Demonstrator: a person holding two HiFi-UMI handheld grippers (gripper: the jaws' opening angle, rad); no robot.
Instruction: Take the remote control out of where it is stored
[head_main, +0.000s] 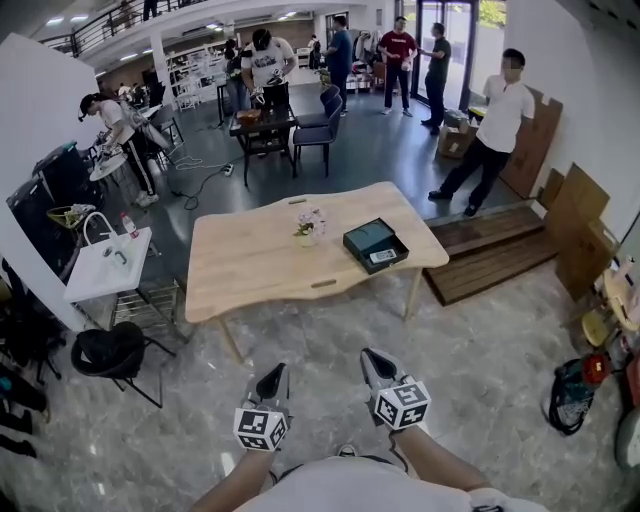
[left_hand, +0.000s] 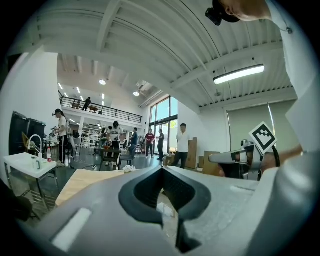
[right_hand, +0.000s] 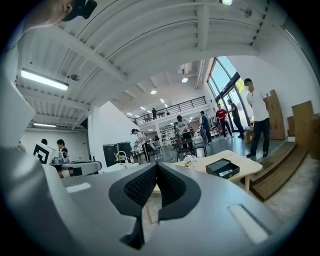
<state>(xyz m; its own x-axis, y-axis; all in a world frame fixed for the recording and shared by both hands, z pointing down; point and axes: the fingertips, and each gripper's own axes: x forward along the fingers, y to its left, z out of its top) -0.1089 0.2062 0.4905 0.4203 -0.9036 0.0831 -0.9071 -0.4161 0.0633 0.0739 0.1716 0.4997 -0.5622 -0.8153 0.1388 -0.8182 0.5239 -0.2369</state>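
A dark open box (head_main: 375, 245) lies on the right part of the light wooden table (head_main: 250, 270). A small light flat thing (head_main: 383, 256) lies in its near end; it looks like the remote control. The right gripper view shows the box (right_hand: 222, 168) on the table's far corner. Both grippers hang side by side over the floor, well short of the table's near edge. My left gripper (head_main: 270, 383) (left_hand: 162, 169) is shut with nothing in it. My right gripper (head_main: 378, 368) (right_hand: 156, 165) is also shut and empty.
A small vase of flowers (head_main: 308, 225) stands mid-table. A white sink stand (head_main: 105, 265) and a black stool (head_main: 110, 350) are at the left. A wooden platform (head_main: 490, 255), cardboard sheets (head_main: 575, 215) and bags (head_main: 575, 390) are at the right. Several people stand beyond the table.
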